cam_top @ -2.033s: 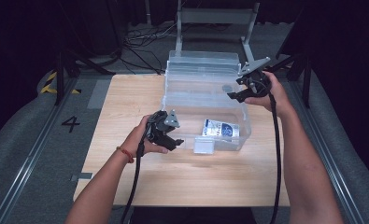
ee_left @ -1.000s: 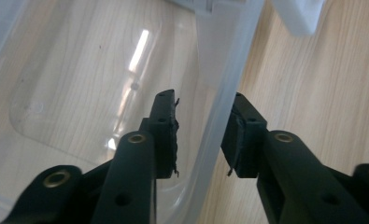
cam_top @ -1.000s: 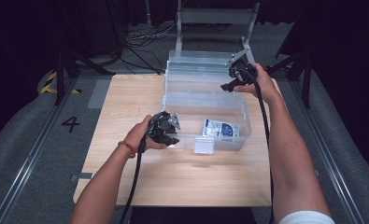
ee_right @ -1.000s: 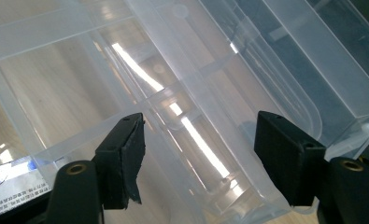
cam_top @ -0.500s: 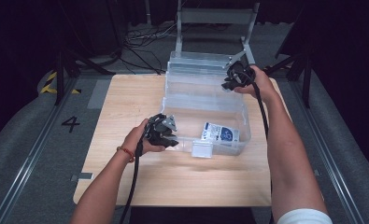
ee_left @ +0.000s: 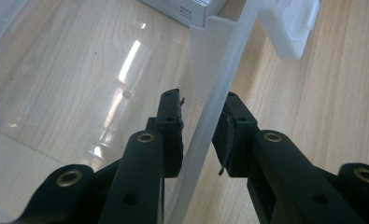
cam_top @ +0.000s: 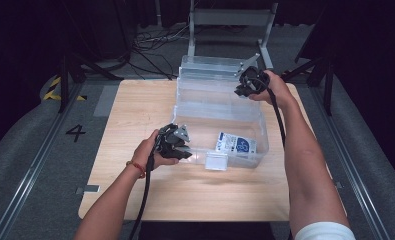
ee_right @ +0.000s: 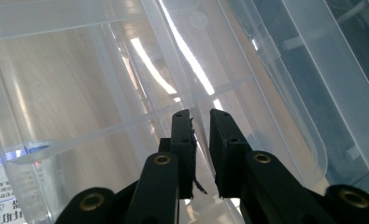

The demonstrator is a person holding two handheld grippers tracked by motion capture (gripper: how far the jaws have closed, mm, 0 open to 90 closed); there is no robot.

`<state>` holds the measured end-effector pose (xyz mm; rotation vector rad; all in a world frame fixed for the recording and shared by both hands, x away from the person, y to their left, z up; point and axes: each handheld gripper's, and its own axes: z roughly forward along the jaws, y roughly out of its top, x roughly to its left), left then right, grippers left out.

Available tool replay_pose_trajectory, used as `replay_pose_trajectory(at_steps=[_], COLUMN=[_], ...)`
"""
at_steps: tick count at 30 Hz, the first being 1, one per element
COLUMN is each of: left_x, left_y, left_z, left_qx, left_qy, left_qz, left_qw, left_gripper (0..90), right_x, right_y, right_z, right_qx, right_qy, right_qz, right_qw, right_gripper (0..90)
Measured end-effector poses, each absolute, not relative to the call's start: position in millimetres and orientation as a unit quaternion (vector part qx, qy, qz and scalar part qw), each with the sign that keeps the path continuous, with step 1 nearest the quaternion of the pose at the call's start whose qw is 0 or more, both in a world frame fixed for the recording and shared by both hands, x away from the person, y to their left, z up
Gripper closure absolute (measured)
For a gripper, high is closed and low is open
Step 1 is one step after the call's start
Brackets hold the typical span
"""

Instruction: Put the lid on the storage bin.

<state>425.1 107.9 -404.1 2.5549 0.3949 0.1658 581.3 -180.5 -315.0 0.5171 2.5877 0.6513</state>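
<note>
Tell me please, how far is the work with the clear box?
Done: a white carton lies inside the clear box. In hand: the left claw pinches the box's wall; the right claw has just been closing on the raised lid, its edge between the jaws. Left: probably lowering the lid.

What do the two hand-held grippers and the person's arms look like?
Each hand-held gripper, left and right, is black with brass-coloured rivets and trails a black cable. The left wrist wears a red band; a white sleeve shows on the right arm.

A "4" is marked on the grey floor at nine o'clock of the surface; the box's print cannot be read.
</note>
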Motion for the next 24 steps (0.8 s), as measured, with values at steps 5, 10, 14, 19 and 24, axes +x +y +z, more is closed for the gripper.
replay_pose_trajectory(at_steps=[5, 10, 14, 19, 24], left_x=[424.2, 423.4, 423.0, 421.4, 420.4], left_y=[109.2, 109.5, 109.6, 109.4, 108.8], left_z=[-404.9, -405.2, -404.9, -405.2, -405.6], left_qx=[0.946, 0.944, 0.944, 0.943, 0.942], left_qy=[0.15, 0.153, 0.152, 0.157, 0.163], left_qz=[0.06, 0.06, 0.058, 0.058, 0.062], left_qw=[0.281, 0.286, 0.285, 0.286, 0.288], left_gripper=[71.9, 71.8, 71.7, 71.0, 69.7], right_x=[581.5, 581.7, 579.7, 578.6, 576.8], right_y=[-177.5, -176.7, -176.2, -177.4, -177.0], right_z=[-314.1, -312.3, -310.8, -310.0, -307.7], right_qx=[0.179, 0.165, 0.158, 0.156, 0.148], right_qy=[0.934, 0.938, 0.94, 0.941, 0.942], right_qz=[0.23, 0.229, 0.226, 0.226, 0.233], right_qw=[0.206, 0.201, 0.2, 0.195, 0.191], right_gripper=[83.0, 84.5, 85.4, 85.7, 86.7])
